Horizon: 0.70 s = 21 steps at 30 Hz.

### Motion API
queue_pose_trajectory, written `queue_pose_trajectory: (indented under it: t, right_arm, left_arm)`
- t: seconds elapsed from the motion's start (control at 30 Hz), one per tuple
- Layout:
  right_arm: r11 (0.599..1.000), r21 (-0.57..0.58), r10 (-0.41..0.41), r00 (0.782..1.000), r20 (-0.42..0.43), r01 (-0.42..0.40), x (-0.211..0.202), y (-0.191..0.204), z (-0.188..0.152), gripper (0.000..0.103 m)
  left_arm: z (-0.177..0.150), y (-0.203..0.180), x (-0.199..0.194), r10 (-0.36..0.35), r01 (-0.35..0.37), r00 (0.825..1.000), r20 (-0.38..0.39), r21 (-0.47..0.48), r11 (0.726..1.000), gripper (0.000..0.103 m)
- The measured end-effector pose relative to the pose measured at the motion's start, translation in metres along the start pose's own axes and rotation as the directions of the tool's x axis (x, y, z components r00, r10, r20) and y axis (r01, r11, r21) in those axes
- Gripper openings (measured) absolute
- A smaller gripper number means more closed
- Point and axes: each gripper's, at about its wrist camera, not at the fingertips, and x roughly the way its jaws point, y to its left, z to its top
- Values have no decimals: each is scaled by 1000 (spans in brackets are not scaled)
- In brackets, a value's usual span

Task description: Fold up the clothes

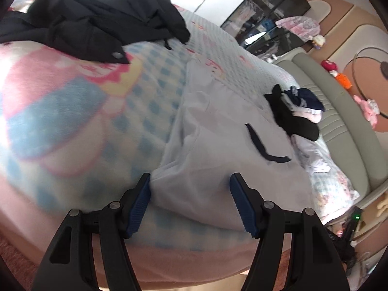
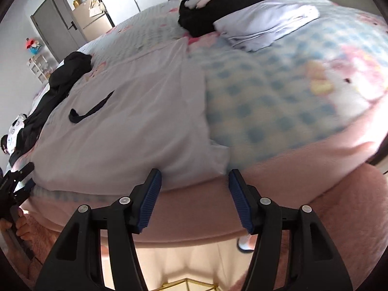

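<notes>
left claw released, shirt hem between jaws at lower centre | right claw released over shirt corner | risk: pinching blanket too, dragging fold crooked

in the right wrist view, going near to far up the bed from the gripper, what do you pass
right gripper with open jaws → pink blanket edge → white garment spread flat → dark swoosh logo on it → quilted bedspread → cabinet by the grey door
</notes>
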Motion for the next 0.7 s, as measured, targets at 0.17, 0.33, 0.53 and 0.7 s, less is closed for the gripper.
queue_pose_trajectory:
  t: [0.17,0.33,0.53,0.7]
  right_arm:
    - [999,-14,50,999,0,-50,3,11,9,51]
    - [988,-7,-154,988,28,154,7,3,4,45]
    - [979,-26,-203,978,58,204,-5,2,3,50]
    - [986,141,-93,996,16,90,-28,-11,3,51]
  left_arm:
    - [-1,5,3,-32,32,999,-4,-33,999,64]
    - [-4,-1,-9,163,-164,984,71,9,986,45]
    - [-5,-3,-27,137,-136,988,66,-26,990,46]
    - [-17,-6,-19,-34,32,999,-33,-75,997,46]
